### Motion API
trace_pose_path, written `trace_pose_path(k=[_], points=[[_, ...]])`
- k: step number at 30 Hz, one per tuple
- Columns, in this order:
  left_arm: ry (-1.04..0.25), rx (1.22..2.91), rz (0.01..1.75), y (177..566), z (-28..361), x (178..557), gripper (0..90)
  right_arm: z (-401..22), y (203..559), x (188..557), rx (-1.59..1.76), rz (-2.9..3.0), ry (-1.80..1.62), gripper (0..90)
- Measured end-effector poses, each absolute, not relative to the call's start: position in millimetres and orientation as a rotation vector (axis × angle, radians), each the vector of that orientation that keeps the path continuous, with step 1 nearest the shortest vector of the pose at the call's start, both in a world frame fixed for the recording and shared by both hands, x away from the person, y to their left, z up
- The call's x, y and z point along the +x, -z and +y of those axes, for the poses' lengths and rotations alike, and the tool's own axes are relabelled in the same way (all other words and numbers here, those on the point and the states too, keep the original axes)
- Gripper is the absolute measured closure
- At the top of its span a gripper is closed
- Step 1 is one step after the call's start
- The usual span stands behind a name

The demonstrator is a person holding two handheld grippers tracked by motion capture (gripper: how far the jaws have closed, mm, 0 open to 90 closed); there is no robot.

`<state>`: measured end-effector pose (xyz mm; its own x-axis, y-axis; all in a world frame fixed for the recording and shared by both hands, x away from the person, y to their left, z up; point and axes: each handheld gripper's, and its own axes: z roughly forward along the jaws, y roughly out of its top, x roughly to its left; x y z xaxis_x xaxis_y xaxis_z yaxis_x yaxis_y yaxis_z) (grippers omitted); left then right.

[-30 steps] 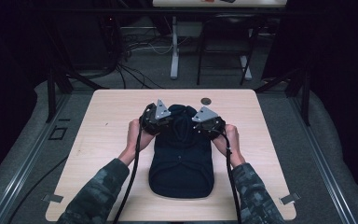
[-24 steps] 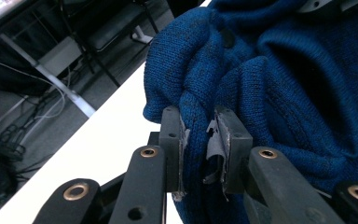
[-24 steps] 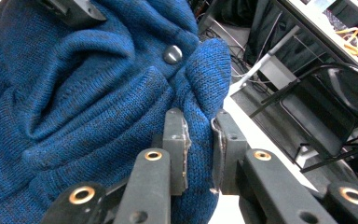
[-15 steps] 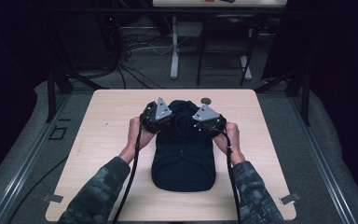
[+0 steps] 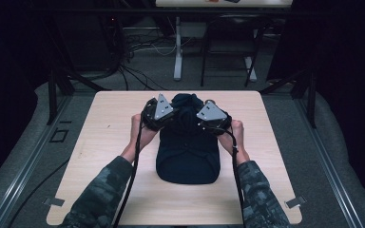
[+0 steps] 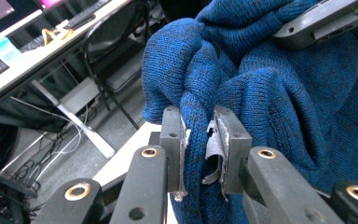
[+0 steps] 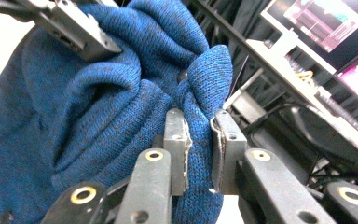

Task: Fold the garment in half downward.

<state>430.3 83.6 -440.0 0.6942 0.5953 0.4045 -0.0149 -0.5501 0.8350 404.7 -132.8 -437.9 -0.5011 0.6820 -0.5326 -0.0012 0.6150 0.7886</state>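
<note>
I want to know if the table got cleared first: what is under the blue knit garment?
Under the blue knit garment only the wooden table shows around its edges. Anything beneath its middle is covered. The left gripper and right gripper each pinch a fold at its far end.

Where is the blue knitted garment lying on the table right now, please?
In the high view the blue knitted garment lies mid-table, its far end pinched between the left gripper and right gripper.

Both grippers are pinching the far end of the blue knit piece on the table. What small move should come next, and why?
Probably lift both hands a little together. The left gripper and right gripper are each shut on a bunched fold of the blue knit, whose near end lies flat on the table; an even lift would keep the hold balanced.
</note>
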Motion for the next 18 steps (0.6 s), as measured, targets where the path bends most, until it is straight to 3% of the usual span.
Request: trace_pose_path(k=[18], points=[[-0.866, 2.038, 0.392, 496, 92, 400, 75.8, -140, 497, 369, 0.432, 1.940, -0.995, 78.3]])
